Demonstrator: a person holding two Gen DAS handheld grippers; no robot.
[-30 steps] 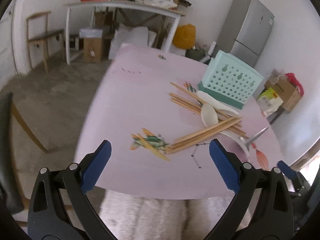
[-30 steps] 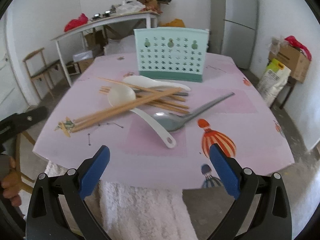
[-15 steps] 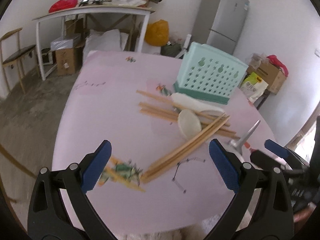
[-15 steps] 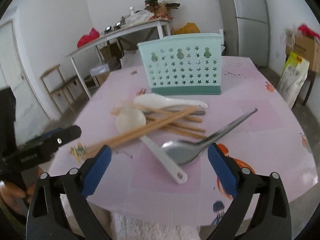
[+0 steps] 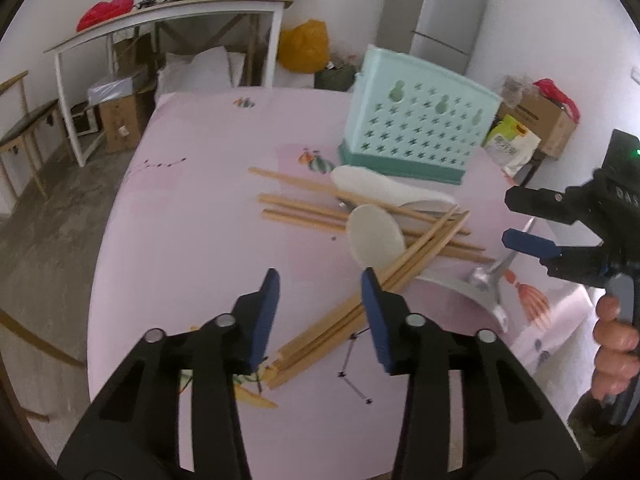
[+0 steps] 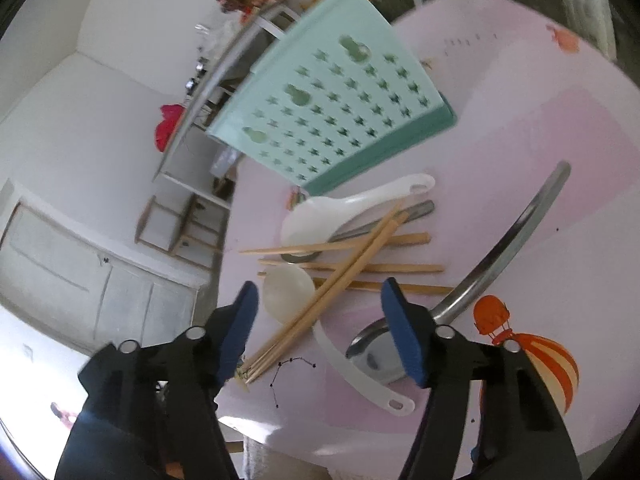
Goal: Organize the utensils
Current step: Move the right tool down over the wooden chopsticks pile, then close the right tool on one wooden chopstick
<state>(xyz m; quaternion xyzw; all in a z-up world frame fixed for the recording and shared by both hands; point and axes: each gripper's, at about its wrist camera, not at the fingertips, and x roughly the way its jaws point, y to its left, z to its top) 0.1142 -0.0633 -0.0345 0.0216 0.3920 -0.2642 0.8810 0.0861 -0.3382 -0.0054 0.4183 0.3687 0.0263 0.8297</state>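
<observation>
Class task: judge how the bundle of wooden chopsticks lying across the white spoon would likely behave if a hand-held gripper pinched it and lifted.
The chopsticks look thin, straight and stiff, so probably light and unbending. They lie loose side by side, so they may splay or slip apart. They rest across the white spoon and other sticks, so lifting may nudge those.

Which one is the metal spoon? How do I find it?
Start at the mint green basket on the pink table. Nearest you lies a pile of chopsticks and white spoons. The metal spoon is beside the pile, the only shiny grey one.
</observation>
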